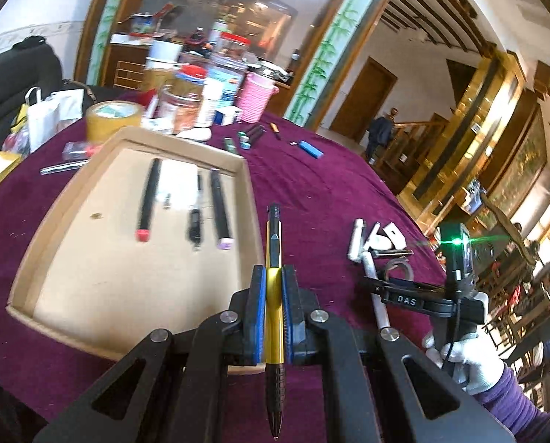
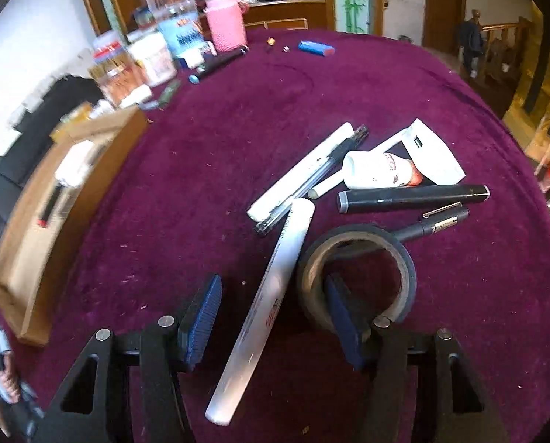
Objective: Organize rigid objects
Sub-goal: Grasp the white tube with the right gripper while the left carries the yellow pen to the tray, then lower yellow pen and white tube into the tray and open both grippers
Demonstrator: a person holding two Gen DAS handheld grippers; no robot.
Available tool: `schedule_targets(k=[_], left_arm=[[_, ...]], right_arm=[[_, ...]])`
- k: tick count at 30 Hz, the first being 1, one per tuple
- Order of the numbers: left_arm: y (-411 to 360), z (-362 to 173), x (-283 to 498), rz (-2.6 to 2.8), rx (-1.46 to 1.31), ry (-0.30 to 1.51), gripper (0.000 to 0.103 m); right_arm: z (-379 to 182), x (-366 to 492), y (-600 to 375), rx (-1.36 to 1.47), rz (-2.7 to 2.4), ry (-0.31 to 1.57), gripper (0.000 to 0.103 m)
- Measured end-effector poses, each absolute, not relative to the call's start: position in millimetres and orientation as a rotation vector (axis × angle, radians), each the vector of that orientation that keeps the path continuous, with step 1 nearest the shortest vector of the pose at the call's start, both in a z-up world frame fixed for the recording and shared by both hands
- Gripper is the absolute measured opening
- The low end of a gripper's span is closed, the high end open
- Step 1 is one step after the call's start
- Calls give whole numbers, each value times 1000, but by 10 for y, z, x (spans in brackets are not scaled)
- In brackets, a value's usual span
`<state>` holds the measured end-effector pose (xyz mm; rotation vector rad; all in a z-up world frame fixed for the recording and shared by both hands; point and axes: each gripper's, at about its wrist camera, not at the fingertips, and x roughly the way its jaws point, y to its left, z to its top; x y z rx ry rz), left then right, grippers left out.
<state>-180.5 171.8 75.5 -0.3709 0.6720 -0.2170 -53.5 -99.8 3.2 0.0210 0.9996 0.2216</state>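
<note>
My left gripper (image 1: 274, 277) is shut on a yellow and black pen (image 1: 274, 254), held above the right edge of a cardboard tray (image 1: 35, 251). The tray holds a red-tipped black marker (image 1: 147, 199), a purple-tipped marker (image 1: 219, 206) and a small black item. My right gripper (image 2: 273, 295) is open, low over the purple cloth, its jaws on either side of a long white marker (image 2: 260, 313); its right finger (image 2: 343, 317) sits inside a roll of black tape (image 2: 356, 269). Beyond lie white pens, a black marker (image 2: 411, 197), a white bottle (image 2: 378, 170) and a black pen (image 2: 437, 223).
The round table has a purple cloth (image 2: 422, 85). At the back stand jars, a pink cup (image 2: 226, 26), a roll of tan tape (image 1: 113, 118) and a blue lighter (image 2: 315, 48). The tray also shows at the left in the right wrist view (image 2: 35, 229).
</note>
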Motion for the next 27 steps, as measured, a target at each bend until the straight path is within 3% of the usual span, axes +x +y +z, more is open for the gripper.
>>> schedule_targets(k=[3, 4, 14, 19, 27], left_arm=[[1910, 734, -1878, -182, -387, 661, 8], [1990, 724, -1900, -172, -405, 658, 8], [2391, 621, -1887, -128, -479, 667, 8], [2588, 710, -1687, -59, -439, 694, 8], [2783, 642, -748, 14, -314, 847, 8]], right_arm=[[46, -543, -971, -26, 180, 971, 26], [57, -546, -1009, 4, 203, 974, 24], [477, -679, -1229, 312, 416, 912, 24], [654, -558, -800, 371, 575, 924, 24], [750, -219, 207, 328, 718, 961, 24]])
